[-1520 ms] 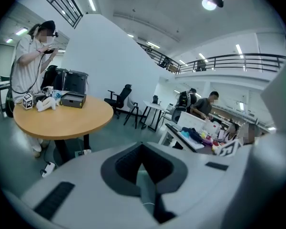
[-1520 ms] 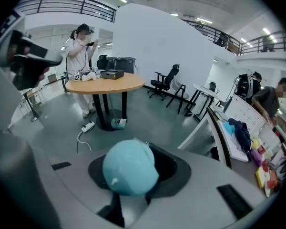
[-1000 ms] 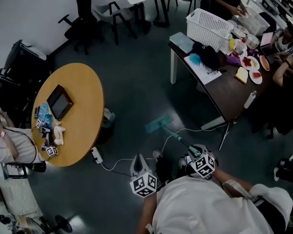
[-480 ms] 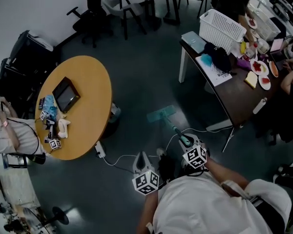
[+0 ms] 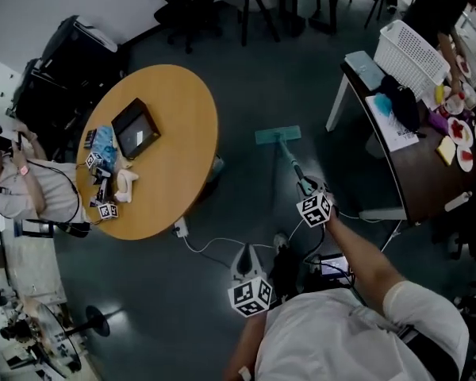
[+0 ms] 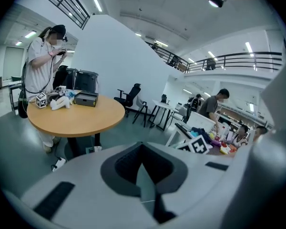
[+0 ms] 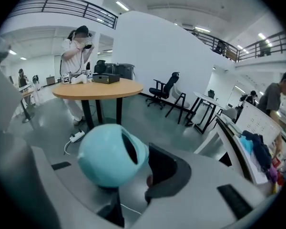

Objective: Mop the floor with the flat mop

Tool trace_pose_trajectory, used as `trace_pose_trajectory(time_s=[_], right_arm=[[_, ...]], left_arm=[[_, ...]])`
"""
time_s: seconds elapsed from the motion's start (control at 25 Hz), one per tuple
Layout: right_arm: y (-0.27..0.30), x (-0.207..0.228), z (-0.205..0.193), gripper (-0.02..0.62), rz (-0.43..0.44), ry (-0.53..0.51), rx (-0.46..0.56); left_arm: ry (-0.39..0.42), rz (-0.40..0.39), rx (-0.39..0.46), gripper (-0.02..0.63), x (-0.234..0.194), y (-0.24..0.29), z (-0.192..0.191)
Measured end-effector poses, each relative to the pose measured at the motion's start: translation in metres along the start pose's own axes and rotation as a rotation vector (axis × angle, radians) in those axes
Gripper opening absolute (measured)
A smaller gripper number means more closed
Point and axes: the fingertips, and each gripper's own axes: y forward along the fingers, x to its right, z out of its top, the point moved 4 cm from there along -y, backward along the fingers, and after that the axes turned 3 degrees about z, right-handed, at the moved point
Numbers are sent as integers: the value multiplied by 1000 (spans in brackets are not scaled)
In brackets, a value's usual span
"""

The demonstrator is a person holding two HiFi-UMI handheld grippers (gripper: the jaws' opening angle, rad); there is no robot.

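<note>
Right gripper [image 5: 308,190]: jaws clamped on the top end of the flat mop [image 5: 292,163]. The teal handle cap [image 7: 112,153] sits between them, and the arm is stretched forward.
Left gripper [image 5: 247,262]: jaws together with nothing between them, off the handle, behind and left of the right gripper.
Mop head [image 5: 278,136]: flat on the dark floor [image 5: 246,78], well ahead of the right gripper. The handle slopes back from it to the jaws.
Step in hand: judged a 1-handed forward stroke.
Doing it well: keep the head flat and the stroke straight. A 2nd grip lower on the handle would likely steady it.
In the way: round wooden table [image 5: 155,145] left of the mop head, dark desk [image 5: 397,165] and its white leg [image 5: 337,101] to the right.
Hazard: corded power strip [image 5: 180,228] on the floor left of the right gripper. It could snag or get wet.
Other: person [image 5: 20,193] beyond the table, white basket [image 5: 416,50] on the desk.
</note>
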Motion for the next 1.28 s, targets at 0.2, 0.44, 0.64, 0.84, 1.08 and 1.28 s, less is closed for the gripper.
trace_pose_trajectory(time_s=[0.2, 0.44, 0.64, 0.84, 1.08, 1.28], right_arm=[[49, 21, 40, 114, -21, -4, 10], [-2, 0, 18, 114, 24, -2, -23], [-117, -27, -16, 114, 118, -12, -96], [-202, -49, -44, 114, 181, 29, -156], [-202, -34, -38, 114, 150, 71, -115], [-196, -33, -25, 114, 145, 68, -91]], left_arm=[[-4, 30, -15, 5, -20, 3, -4], [2, -11, -8, 5, -13, 11, -2], [22, -89, 44, 5, 22, 15, 16], [58, -175, 70, 5, 52, 15, 19], [82, -234, 101, 5, 78, 25, 32], [93, -247, 105, 5, 78, 23, 36]])
